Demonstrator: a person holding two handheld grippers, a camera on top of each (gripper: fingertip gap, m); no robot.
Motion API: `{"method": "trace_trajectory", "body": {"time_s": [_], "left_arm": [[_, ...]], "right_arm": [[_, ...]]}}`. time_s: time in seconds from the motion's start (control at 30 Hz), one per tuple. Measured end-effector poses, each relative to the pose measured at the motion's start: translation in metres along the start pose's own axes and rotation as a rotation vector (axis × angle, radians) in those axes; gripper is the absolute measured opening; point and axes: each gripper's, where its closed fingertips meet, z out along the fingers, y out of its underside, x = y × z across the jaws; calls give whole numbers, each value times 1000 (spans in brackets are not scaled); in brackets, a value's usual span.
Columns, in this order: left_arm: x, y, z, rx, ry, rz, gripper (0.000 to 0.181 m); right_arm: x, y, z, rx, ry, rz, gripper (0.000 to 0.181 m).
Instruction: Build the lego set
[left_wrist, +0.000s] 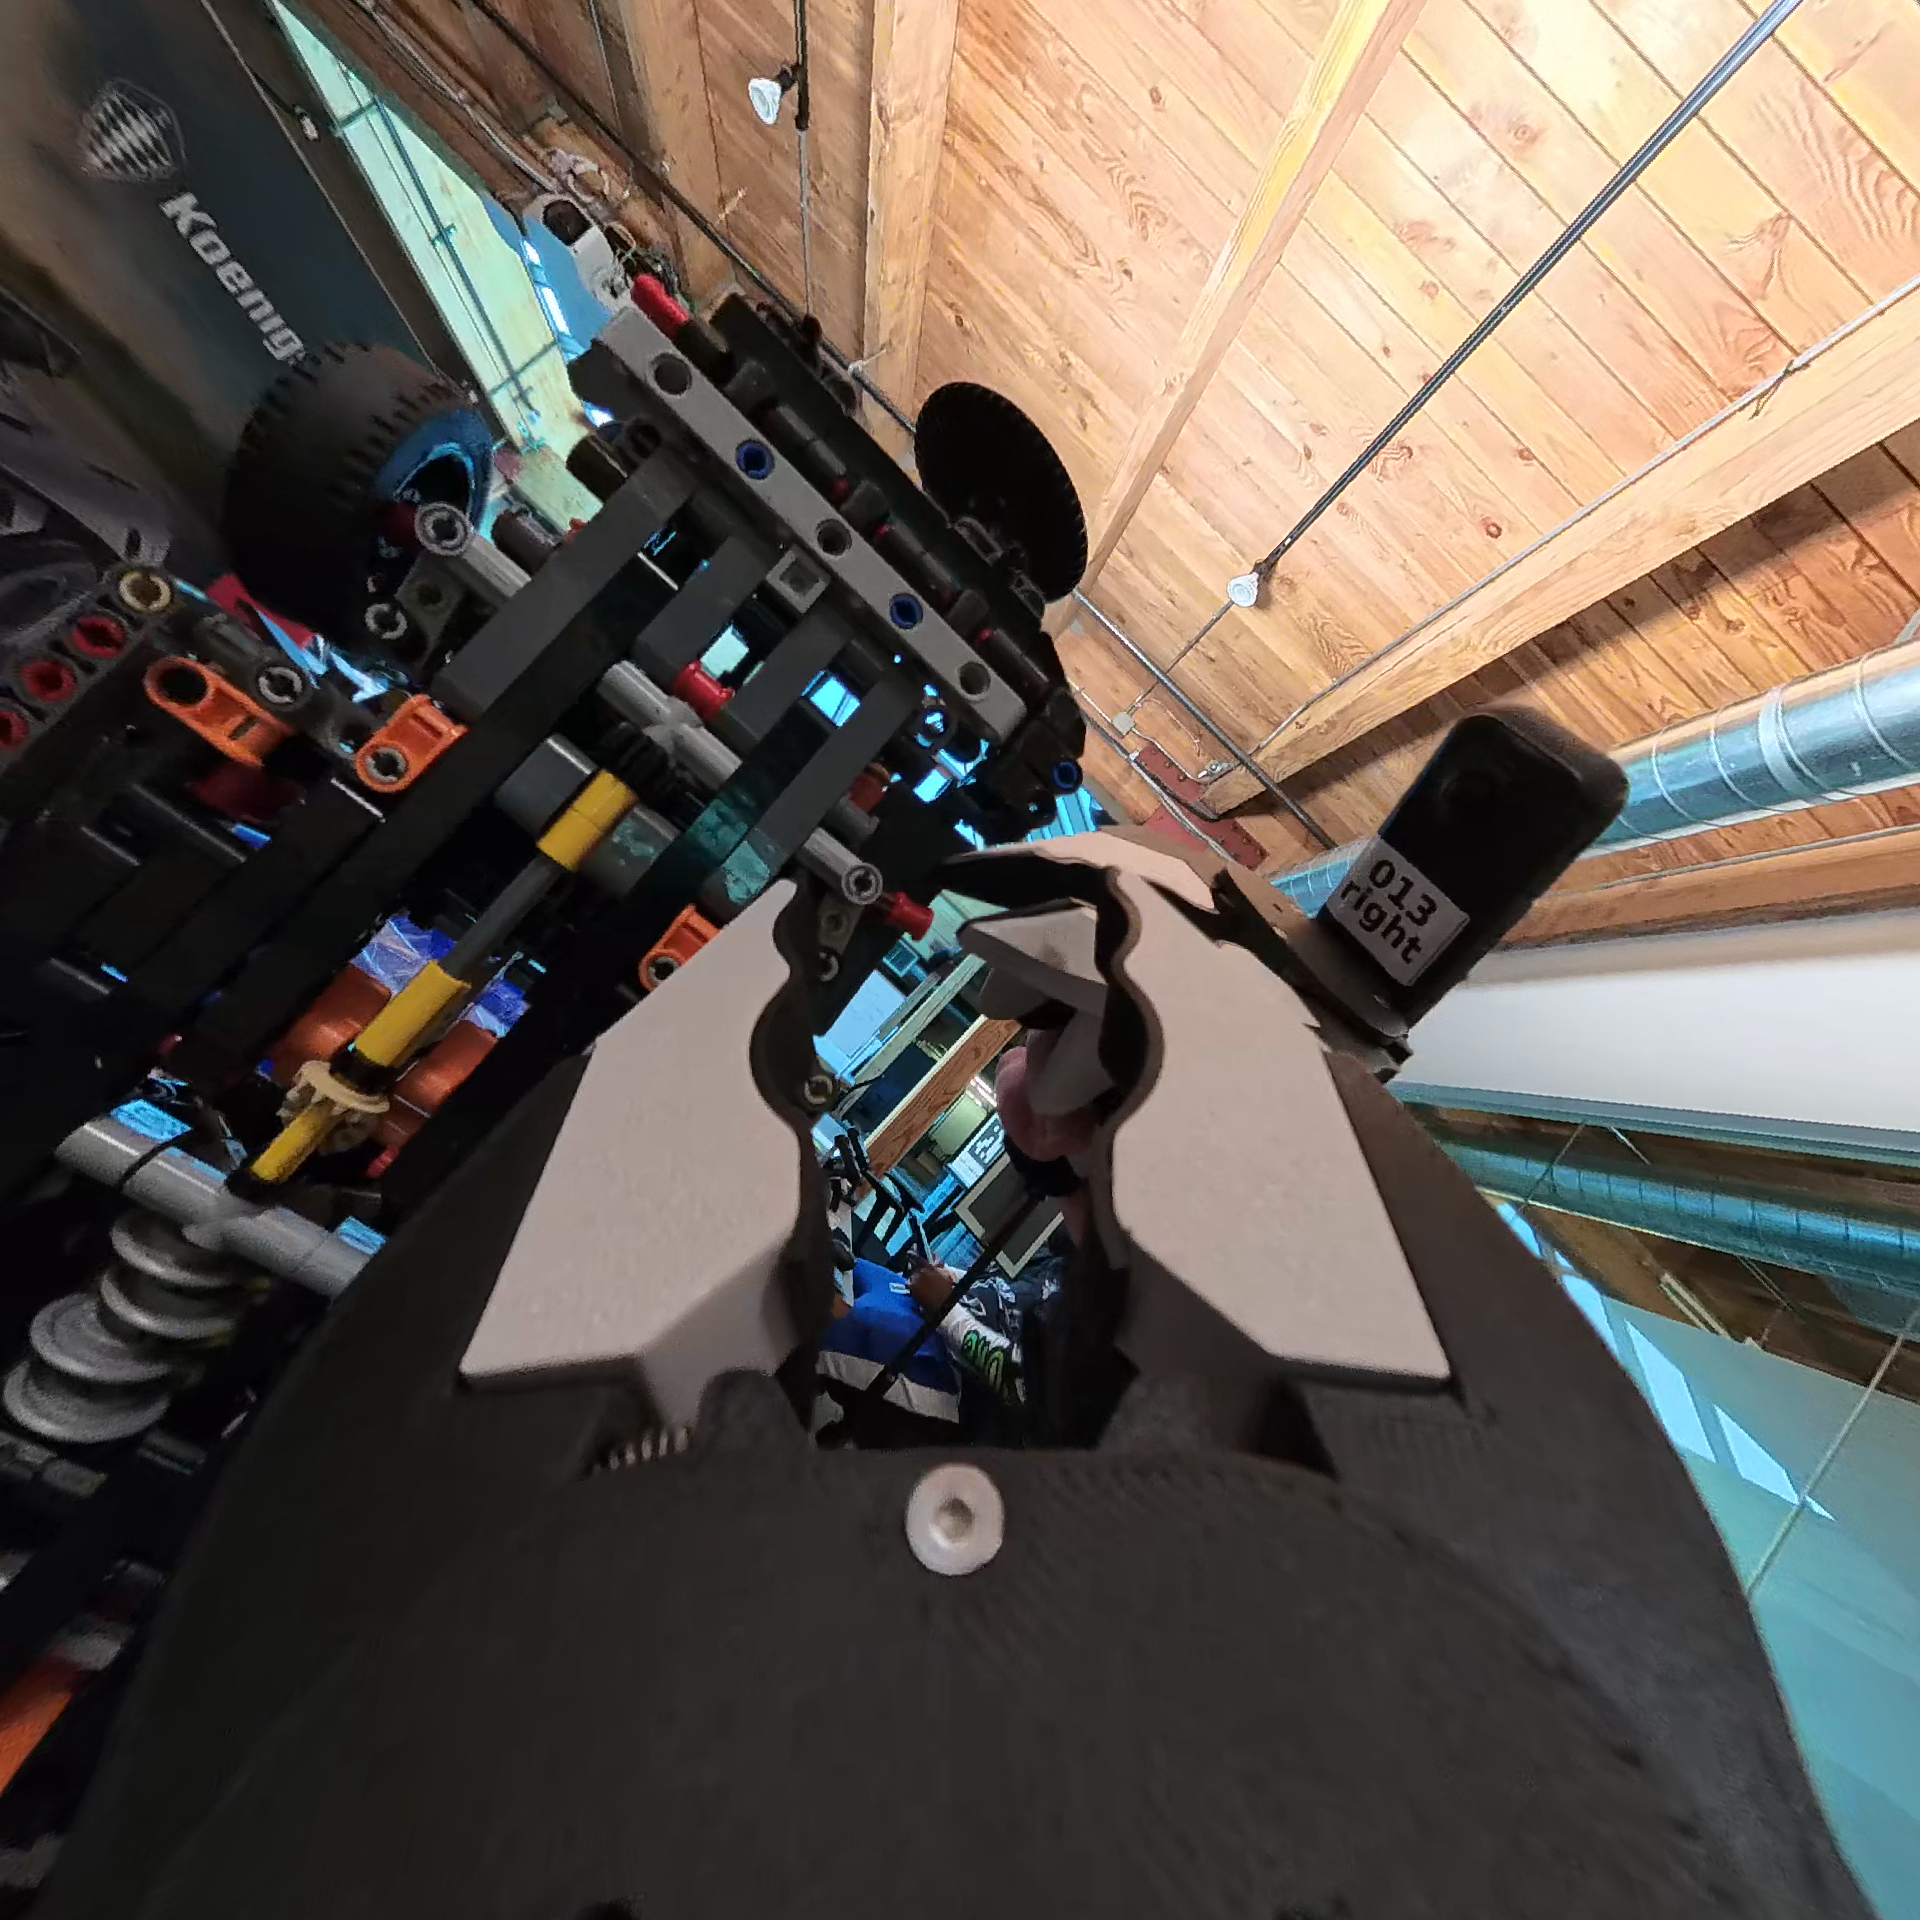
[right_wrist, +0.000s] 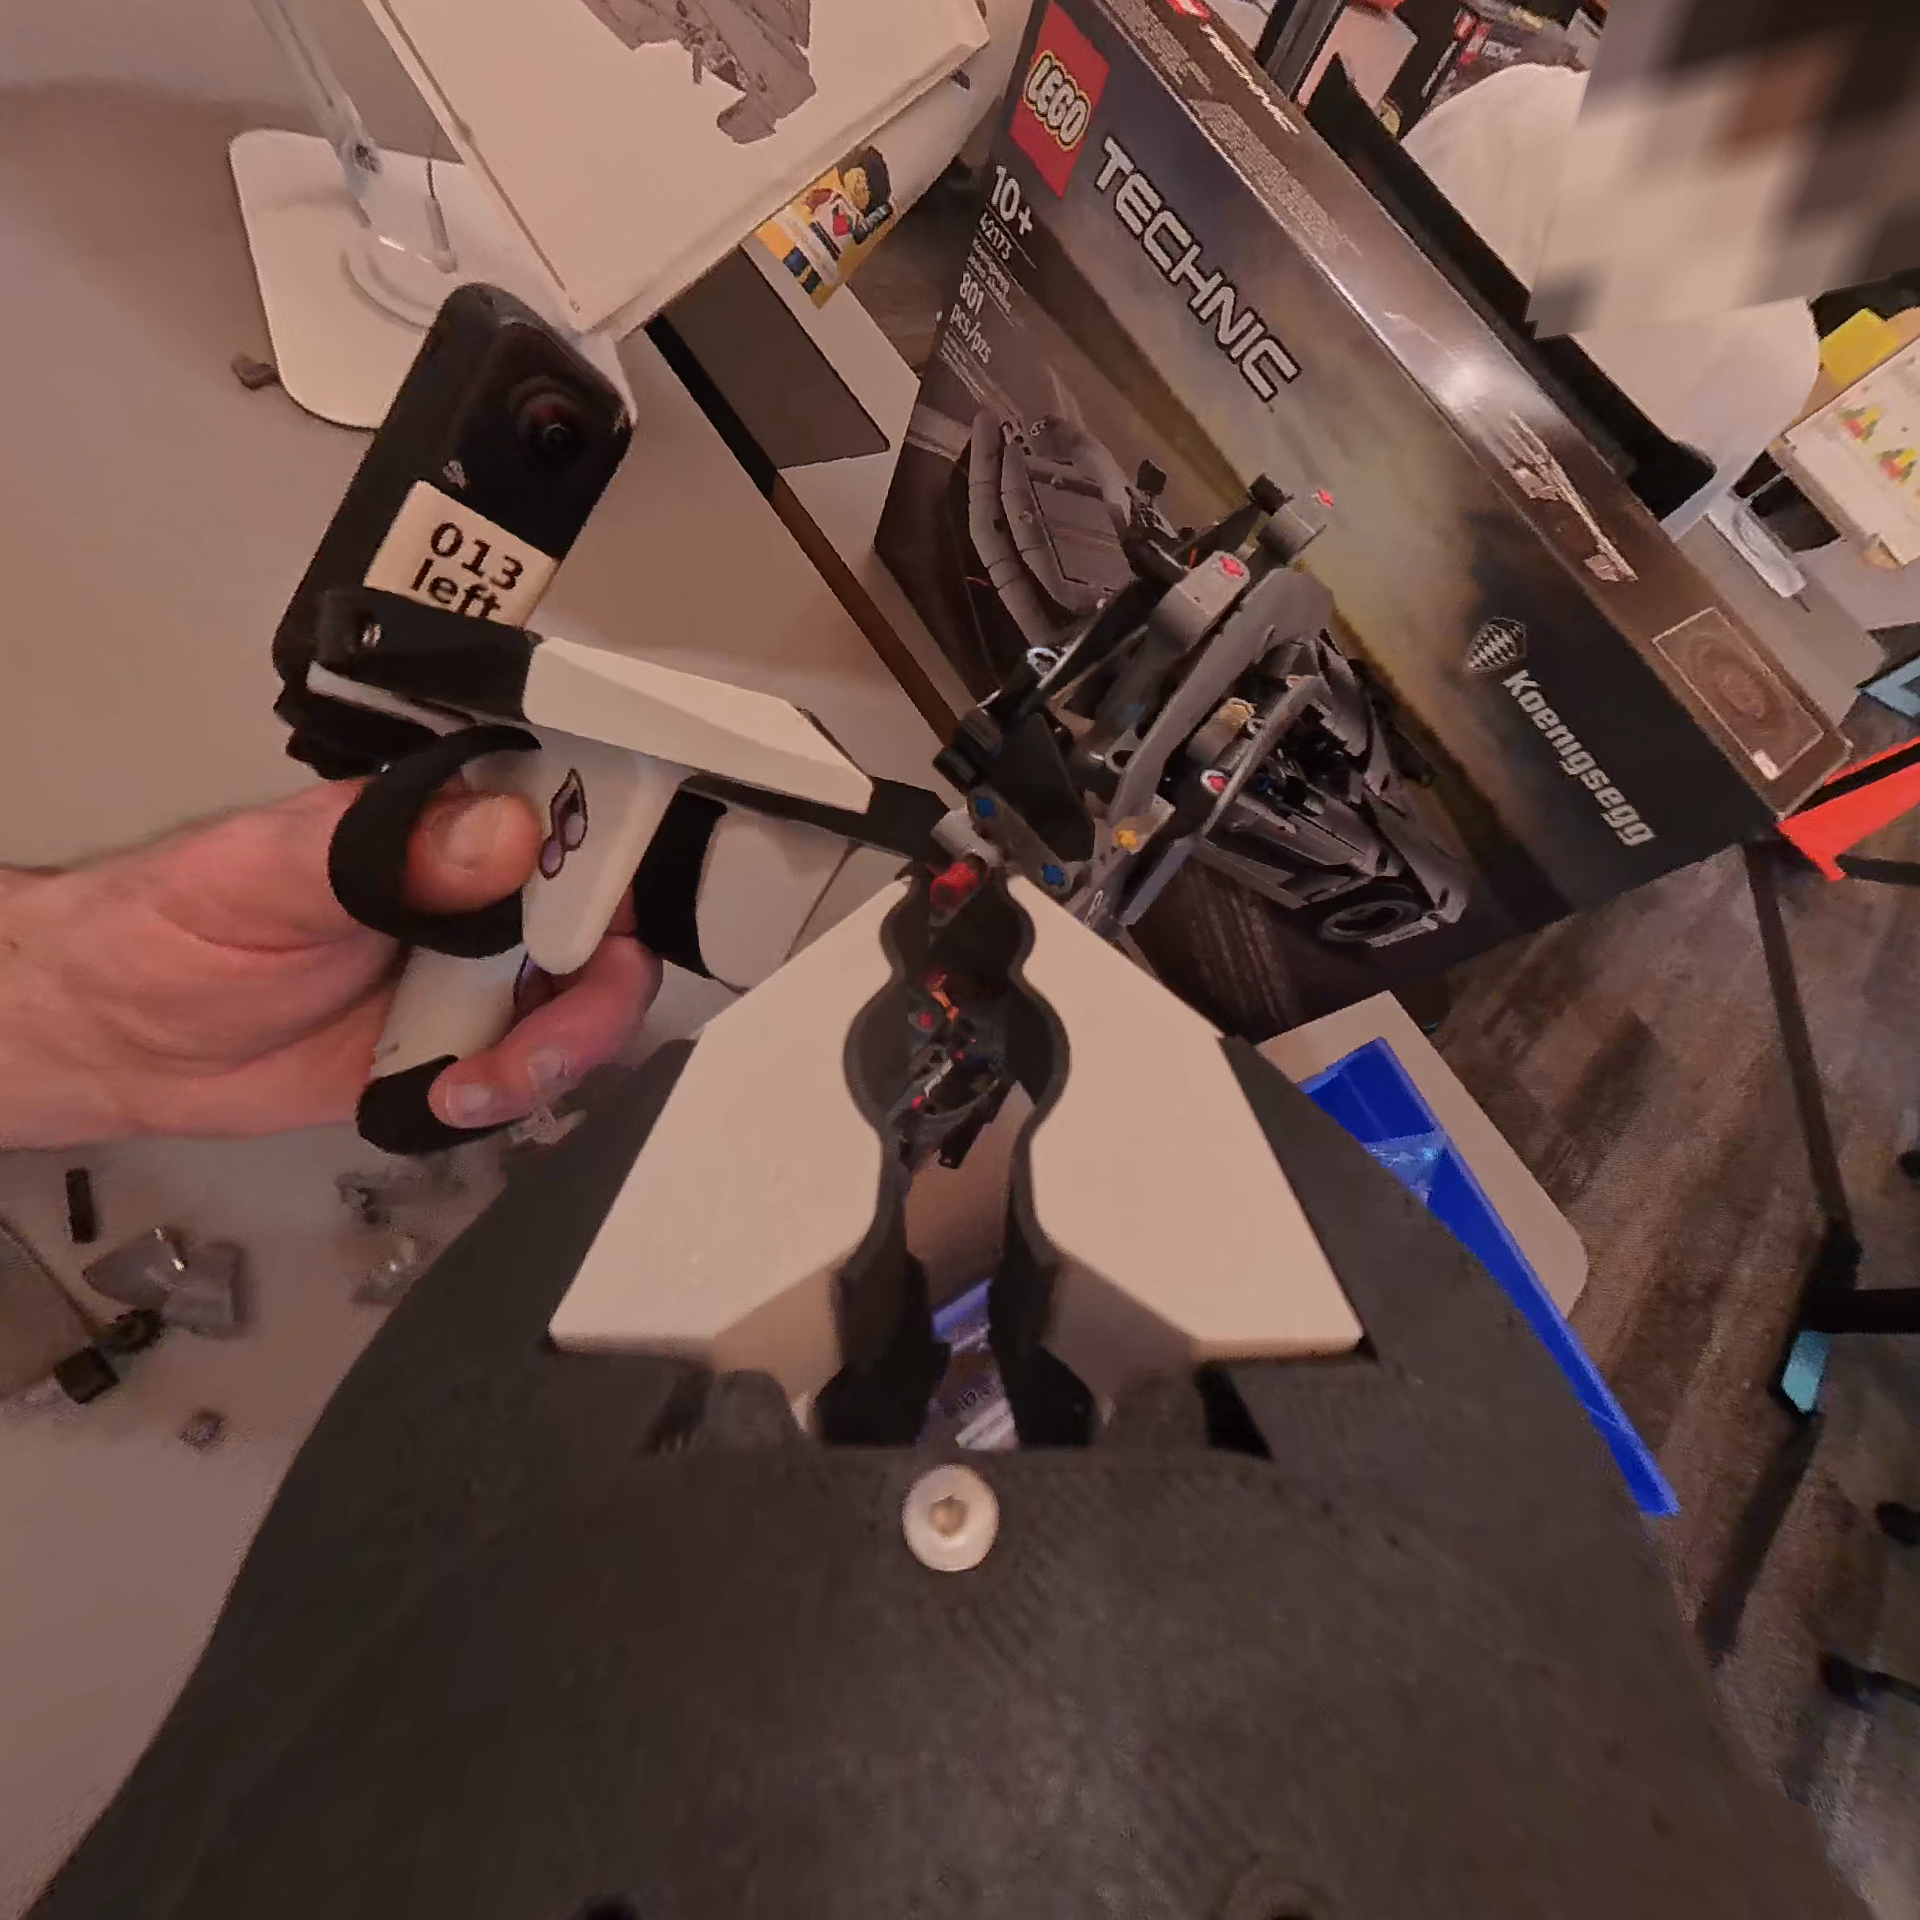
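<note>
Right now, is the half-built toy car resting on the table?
No, the car frame is held up in the air between both grippers, above the table.

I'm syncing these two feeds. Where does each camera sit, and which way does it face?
Left wrist view: on the left hand-held gripper, tilted up past the lego chassis at the wooden ceiling; the other hand-held gripper shows.
Right wrist view: on the right hand-held gripper, looking down at the table and set box; the person's left hand shows.
Shared: both see the chassis, pinched from opposite sides.
</note>
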Motion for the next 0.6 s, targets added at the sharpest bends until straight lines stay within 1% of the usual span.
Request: {"method": "trace_trajectory", "body": {"time_s": [0.1, 0.23, 0.3, 0.37, 0.4, 0.53, 0.6], "left_arm": [[-1, 1, -2, -20, -2, 15, 48], [-2, 2, -4, -48, -2, 30, 40], [-2, 5, -3, -65, -4, 46, 39], [-1, 8, -2, -79, -1, 55, 38], [-1, 9, -2, -84, -4, 62, 37], [-4, 8, -5, -99, -4, 76, 30], [-4, 9, -5, -99, -9, 92, 30]], "right_arm": [[1, 2, -8, 17, -23, -18, 10], [8, 4, -27, 43, -19, 1, 27], [7, 5, -22, 52, -40, 19, 35], [8, 9, -12, 34, -40, 20, 36], [8, 11, -7, 29, -41, 10, 39], [9, 13, -3, 43, -47, 8, 32], [10, 12, -2, 67, -60, 30, 33]]}}
